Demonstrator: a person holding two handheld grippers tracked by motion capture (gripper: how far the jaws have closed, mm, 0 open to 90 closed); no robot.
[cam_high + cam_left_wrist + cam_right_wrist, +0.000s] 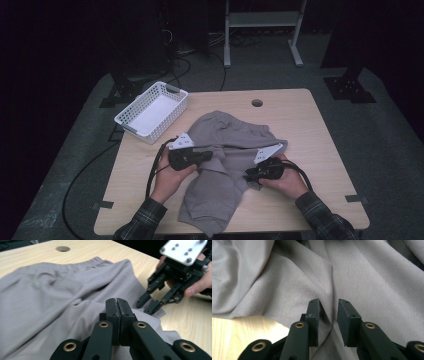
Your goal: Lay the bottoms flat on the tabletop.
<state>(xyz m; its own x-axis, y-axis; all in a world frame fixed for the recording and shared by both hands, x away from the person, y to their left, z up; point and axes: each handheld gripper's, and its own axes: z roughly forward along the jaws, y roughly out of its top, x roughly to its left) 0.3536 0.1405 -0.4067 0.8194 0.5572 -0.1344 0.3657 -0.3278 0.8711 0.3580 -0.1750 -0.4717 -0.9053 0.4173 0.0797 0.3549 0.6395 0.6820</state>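
Grey sweatpants [225, 142] lie crumpled in the middle of the wooden table [315, 135], waistband toward the far side and a leg running to the near edge. My left gripper [209, 156] is shut, pinching a raised fold of the cloth [50, 290] at its jaw tips [117, 301]. My right gripper [248, 176] rests on the garment's right side with its jaws a little apart. A ridge of the fabric [367, 272] runs up between them [329, 306], and the pads stand clear of it. Seen in the left gripper view, the right gripper [143, 308] touches the cloth's edge.
A white plastic basket [165, 125] stands at the table's far left corner. A round hole [257, 103] is in the tabletop near the far edge. Black cables [152, 170] trail off the left side. A white metal frame [262, 20] stands on the floor behind.
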